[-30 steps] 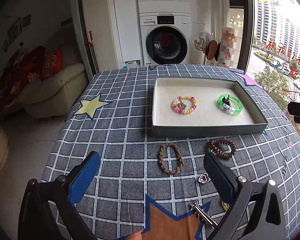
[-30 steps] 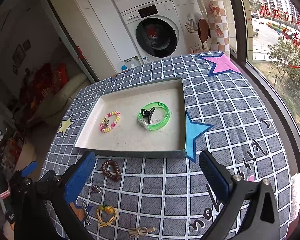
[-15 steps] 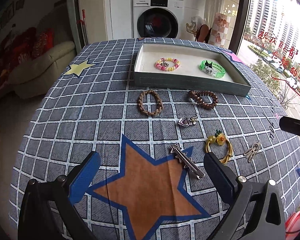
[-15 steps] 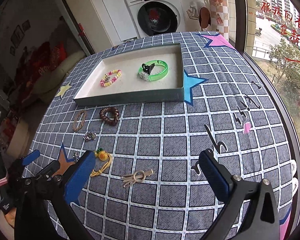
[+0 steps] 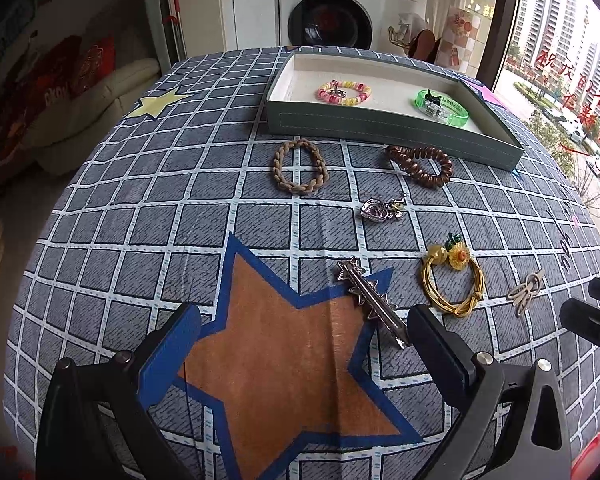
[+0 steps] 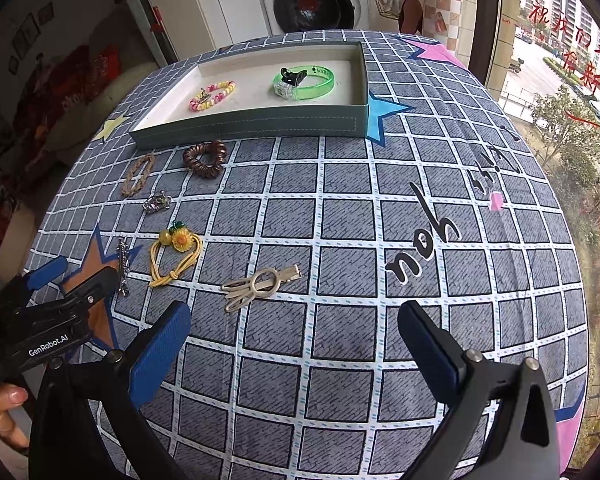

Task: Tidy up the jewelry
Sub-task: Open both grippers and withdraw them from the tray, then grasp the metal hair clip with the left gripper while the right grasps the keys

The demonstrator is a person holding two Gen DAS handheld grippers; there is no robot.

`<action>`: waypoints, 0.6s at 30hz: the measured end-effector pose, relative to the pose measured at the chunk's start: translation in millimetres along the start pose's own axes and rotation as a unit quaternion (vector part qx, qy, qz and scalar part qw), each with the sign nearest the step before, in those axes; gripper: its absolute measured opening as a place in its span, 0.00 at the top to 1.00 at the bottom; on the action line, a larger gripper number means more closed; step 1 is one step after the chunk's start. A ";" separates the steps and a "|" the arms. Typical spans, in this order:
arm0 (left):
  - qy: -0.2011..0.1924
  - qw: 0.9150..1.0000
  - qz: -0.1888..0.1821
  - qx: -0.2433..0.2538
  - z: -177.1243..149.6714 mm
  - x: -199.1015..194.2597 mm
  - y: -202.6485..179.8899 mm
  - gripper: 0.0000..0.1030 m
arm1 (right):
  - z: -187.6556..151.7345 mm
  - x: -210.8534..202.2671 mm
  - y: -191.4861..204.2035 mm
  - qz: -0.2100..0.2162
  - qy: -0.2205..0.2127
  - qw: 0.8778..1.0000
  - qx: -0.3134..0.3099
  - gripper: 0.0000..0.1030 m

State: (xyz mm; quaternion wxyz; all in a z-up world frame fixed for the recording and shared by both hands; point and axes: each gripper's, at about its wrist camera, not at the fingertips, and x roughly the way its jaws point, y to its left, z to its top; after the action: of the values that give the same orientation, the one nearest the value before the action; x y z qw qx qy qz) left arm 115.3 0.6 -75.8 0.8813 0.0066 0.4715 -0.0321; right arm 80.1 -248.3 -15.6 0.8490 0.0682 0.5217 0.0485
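On the checked counter (image 5: 140,216): left tool (image 5: 304,344) and right tool (image 6: 294,340) both spread wide, empty. At 12 o'clock, tray (image 5: 380,128) with two bracelets; loose jewelry (image 5: 452,284) between.

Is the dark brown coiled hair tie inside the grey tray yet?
No, the dark brown coiled hair tie lies on the checked cloth just outside the front wall of the grey tray, which holds only two bracelets.
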 end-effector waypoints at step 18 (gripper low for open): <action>0.007 1.000 0.004 0.008 5.3 11.5 -10.3 0.17 | 6.5 25.6 14.7 -0.050 -0.001 0.996 0.079 0.30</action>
State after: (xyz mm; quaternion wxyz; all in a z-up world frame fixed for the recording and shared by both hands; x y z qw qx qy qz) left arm 125.4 -10.4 -82.3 0.8781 0.0155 0.4771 -0.0327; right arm 97.3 -230.3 -32.7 0.8429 0.1092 0.5257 -0.0351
